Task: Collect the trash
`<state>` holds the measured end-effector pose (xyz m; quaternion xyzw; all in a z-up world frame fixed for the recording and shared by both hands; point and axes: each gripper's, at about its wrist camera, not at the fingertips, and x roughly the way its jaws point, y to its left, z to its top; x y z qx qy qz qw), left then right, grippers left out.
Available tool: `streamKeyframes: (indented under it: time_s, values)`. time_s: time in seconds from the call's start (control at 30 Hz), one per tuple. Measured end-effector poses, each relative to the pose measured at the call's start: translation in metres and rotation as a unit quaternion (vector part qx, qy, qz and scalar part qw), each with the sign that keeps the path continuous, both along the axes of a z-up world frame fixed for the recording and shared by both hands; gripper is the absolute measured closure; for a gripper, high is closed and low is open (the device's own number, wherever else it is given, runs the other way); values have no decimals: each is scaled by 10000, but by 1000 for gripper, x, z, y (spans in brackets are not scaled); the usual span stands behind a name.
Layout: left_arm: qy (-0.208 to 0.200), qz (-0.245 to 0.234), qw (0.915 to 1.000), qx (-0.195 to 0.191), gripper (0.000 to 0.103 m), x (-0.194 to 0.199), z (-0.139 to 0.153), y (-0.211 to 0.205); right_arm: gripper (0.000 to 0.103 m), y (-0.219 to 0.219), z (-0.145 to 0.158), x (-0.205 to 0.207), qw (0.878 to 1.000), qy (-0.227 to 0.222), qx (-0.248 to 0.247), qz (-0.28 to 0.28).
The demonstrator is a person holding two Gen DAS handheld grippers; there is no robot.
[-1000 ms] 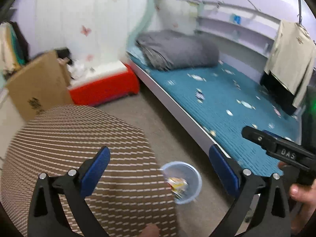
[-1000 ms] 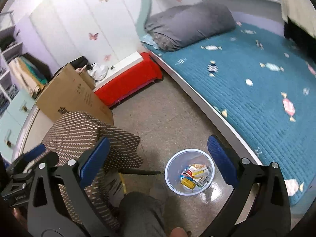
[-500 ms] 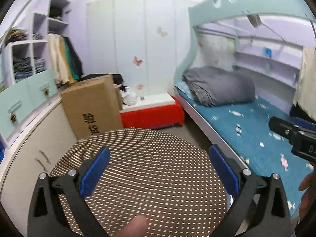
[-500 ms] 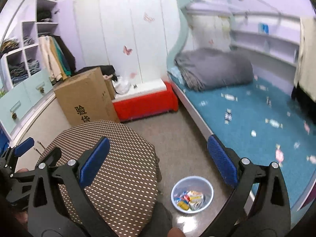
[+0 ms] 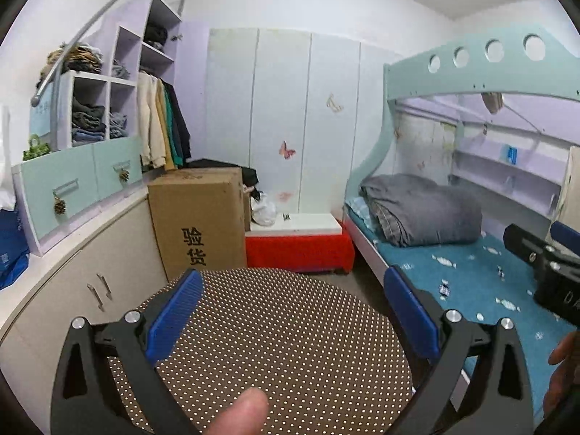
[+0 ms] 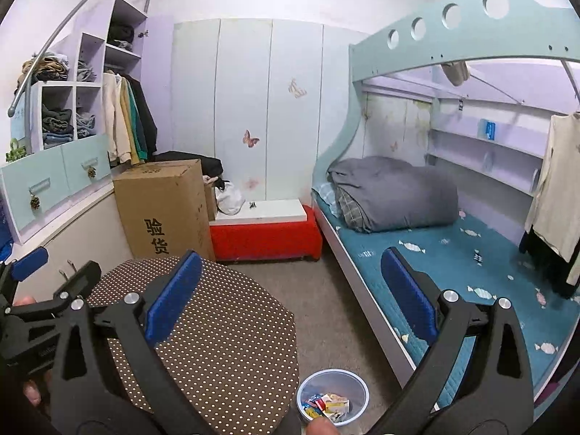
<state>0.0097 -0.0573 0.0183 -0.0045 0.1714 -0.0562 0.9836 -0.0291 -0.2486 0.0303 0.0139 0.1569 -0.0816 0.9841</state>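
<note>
A small clear bin (image 6: 331, 390) with colourful wrappers inside stands on the floor beside the round table (image 6: 217, 340), low in the right wrist view. My right gripper (image 6: 290, 301) is open and empty, held high above the table edge and the bin. Also open and empty, my left gripper (image 5: 293, 315) hovers over the dotted brown tabletop (image 5: 282, 348). The bin is hidden from the left wrist view. The right gripper's body (image 5: 543, 268) shows at the right edge of the left wrist view, and the left gripper (image 6: 32, 290) at the left of the right one.
A bunk bed with teal mattress (image 6: 471, 275) and grey duvet (image 6: 391, 192) fills the right side. A cardboard box (image 5: 199, 217), a red bench (image 5: 297, 246) and white cabinets (image 5: 72, 290) stand ahead and left. Grey floor (image 6: 326, 297) runs between table and bed.
Both grippers have tilted up from looking down at the floor and bin to facing the far wall. The bin has dropped out of the left wrist view.
</note>
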Motion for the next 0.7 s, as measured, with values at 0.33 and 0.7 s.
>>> streamKeyframes:
  time_s: [0.33,0.7]
  values:
    - [-156,58,9999,-40,5,-19,8,2,6,3,3,-6,10000,-78,14,39]
    - [-204,72,9998,-13,5,-25,8,-1,6,6,4,-9,9999,-85,30,61]
